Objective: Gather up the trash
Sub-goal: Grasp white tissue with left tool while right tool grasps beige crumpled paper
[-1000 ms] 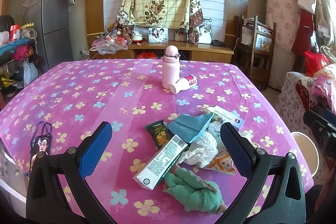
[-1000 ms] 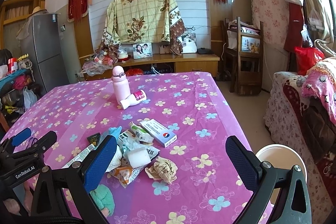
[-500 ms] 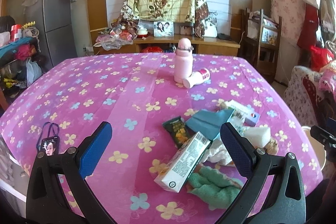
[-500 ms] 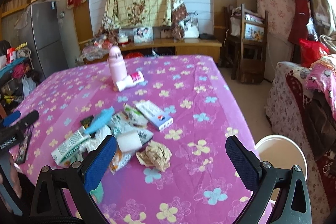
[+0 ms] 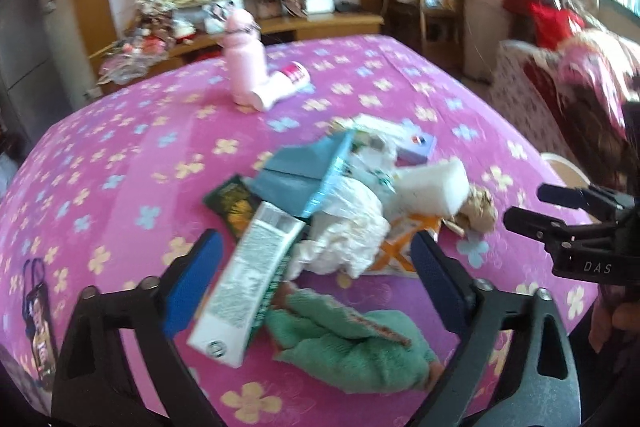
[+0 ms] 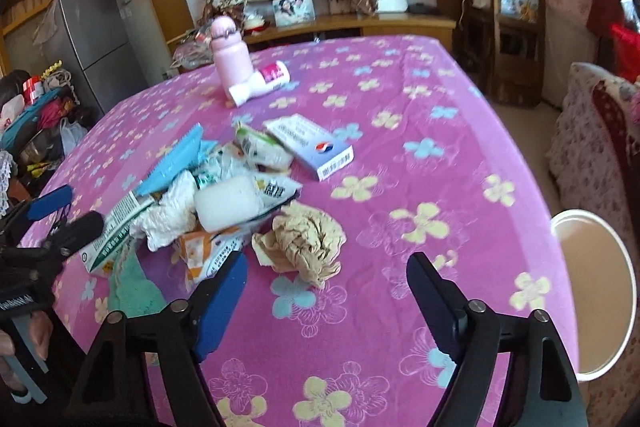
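A heap of trash lies on the pink flowered tablecloth (image 5: 120, 147): a long white carton (image 5: 250, 279), crumpled white paper (image 5: 348, 223), a blue wrapper (image 5: 308, 167), a white foam block (image 5: 434, 187), a brown paper ball (image 6: 302, 241), a white and blue box (image 6: 310, 141). My left gripper (image 5: 316, 279) is open, just above the carton and white paper. My right gripper (image 6: 326, 295) is open, hovering just short of the brown paper ball; it also shows in the left wrist view (image 5: 560, 211).
A green cloth (image 5: 352, 339) lies at the near edge of the heap. A pink bottle (image 6: 228, 55) and a tipped white bottle (image 6: 260, 83) stand farther back. A white bin (image 6: 592, 307) sits on the floor right of the table. A phone (image 5: 38, 319) lies at left.
Both grippers have moved forward and down toward the trash heap, which now looms larger. The left view has swung right. Nothing has been grasped.
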`<state>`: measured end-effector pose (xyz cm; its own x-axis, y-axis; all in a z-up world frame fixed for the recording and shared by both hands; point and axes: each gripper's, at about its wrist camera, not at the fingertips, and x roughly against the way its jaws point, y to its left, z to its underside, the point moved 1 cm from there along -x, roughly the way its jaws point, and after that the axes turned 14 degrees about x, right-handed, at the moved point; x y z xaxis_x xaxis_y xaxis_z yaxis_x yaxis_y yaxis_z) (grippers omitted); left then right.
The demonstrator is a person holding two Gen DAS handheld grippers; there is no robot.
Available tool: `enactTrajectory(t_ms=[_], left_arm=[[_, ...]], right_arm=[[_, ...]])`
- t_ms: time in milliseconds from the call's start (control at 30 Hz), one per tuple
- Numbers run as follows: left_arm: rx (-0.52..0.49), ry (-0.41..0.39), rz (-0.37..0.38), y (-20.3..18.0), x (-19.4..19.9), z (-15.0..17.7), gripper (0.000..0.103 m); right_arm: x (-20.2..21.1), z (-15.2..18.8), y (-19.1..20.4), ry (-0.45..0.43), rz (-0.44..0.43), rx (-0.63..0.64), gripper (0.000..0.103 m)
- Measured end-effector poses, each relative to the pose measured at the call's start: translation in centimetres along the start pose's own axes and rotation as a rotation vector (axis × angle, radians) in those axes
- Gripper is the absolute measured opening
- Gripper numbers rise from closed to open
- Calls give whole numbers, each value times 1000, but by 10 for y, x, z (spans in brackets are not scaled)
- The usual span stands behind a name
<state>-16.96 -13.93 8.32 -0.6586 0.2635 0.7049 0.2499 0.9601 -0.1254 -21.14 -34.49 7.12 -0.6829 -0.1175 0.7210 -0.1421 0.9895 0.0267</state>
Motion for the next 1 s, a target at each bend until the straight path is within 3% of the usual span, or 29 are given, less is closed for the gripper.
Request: enactTrajectory(t_ms=[233, 267, 367, 400, 467, 633, 867, 1000], left_arm=[[36, 95, 13, -3, -39, -9, 72], [38, 107, 10, -3, -44, -11, 64], [19, 114, 6, -6, -51, -15, 52], [15, 128, 17, -7, -53, -16, 48], [19, 166, 41, -8, -58, -17, 28], [34, 198, 92, -4, -51, -17, 9], [24, 142, 165, -8, -6, -33, 9], [4, 108, 103, -12, -1, -29, 10]], right_arm=[[-31, -2, -9, 40, -88, -42, 74], [-37, -2, -10, 47, -98, -44, 71], [-53, -3, -10, 76, -137, -53, 51], [-56, -4, -9, 83, -149, -58, 49], [-57, -4, -9, 67, -153, -63, 39], [-43, -3, -11, 33, -144, -61, 29], [-5, -3, -19, -34, -112, -50, 29], [11, -2, -23, -58, -109, -64, 29]])
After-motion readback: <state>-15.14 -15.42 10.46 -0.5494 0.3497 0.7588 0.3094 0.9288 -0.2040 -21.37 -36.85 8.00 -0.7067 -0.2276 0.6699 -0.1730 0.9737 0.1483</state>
